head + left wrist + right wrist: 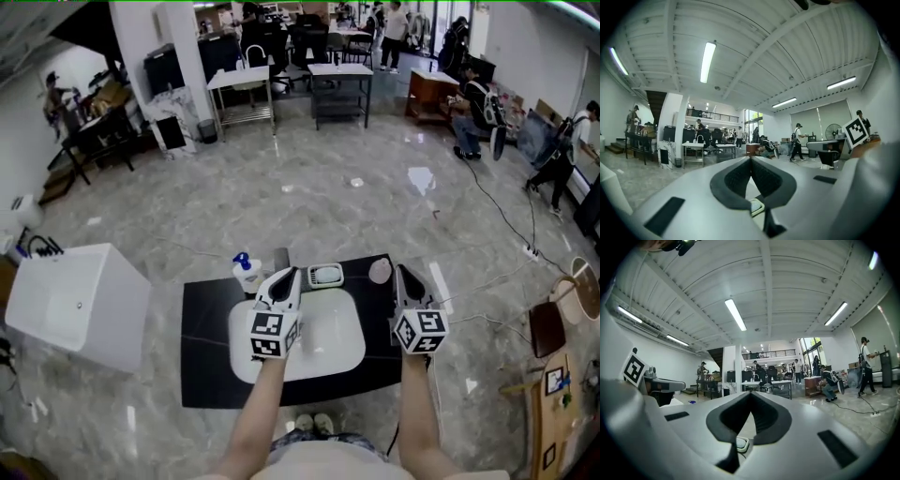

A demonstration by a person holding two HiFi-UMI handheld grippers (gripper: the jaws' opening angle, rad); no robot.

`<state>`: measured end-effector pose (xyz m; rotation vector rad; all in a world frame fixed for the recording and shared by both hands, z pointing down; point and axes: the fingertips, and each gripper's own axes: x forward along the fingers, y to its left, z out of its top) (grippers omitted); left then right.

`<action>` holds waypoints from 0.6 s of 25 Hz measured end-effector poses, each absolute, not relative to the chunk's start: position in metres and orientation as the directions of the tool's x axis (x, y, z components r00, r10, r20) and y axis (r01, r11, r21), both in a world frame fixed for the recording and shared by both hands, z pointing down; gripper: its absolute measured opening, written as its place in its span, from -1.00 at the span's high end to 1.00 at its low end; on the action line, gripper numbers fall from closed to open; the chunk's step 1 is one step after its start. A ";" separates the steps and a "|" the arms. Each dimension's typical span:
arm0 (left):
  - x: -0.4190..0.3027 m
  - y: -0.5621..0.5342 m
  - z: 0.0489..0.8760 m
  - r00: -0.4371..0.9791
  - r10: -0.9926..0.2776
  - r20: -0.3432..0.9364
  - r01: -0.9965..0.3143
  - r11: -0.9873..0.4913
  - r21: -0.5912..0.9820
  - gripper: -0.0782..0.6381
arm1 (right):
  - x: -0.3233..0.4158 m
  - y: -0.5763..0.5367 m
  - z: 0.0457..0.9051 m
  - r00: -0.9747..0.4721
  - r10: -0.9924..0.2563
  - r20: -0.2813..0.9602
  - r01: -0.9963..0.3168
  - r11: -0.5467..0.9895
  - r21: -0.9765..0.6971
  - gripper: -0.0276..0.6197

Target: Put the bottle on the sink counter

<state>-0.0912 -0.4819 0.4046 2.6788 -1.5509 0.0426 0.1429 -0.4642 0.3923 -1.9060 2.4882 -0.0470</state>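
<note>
A white bottle [247,274] with a blue top stands upright on the black sink counter [202,323], at the back left of the white basin [328,342]. My left gripper [293,273] hovers over the basin's back edge, just right of the bottle and apart from it. In the left gripper view its jaws [751,158] meet at the tip with nothing between them. My right gripper [399,269] is held over the counter's right side, also shut and empty, as the right gripper view [750,393] shows. Both gripper views point up at the hall and ceiling.
A white soap dish [326,275] and a pale round object [379,271] sit on the counter's back edge. A white box [75,305] stands on the floor to the left. Tables [337,80] and people fill the far hall; a cable [506,225] runs across the floor.
</note>
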 end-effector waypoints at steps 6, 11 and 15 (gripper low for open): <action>-0.181 -0.441 0.397 0.364 -0.931 0.035 -0.931 -0.363 0.028 0.70 | 0.102 -0.450 0.381 -0.316 -0.949 -0.006 -0.948 0.316 -0.027 0.86; -0.235 -0.415 0.401 0.268 -0.963 0.016 -0.963 -0.267 0.038 0.70 | 0.081 -0.446 0.385 -0.347 -0.938 -0.016 -0.937 0.347 -0.036 0.87; -0.256 -0.401 0.405 0.219 -0.976 0.015 -0.974 -0.217 0.056 0.70 | 0.071 -0.440 0.389 -0.367 -0.930 -0.007 -0.929 0.367 -0.043 0.87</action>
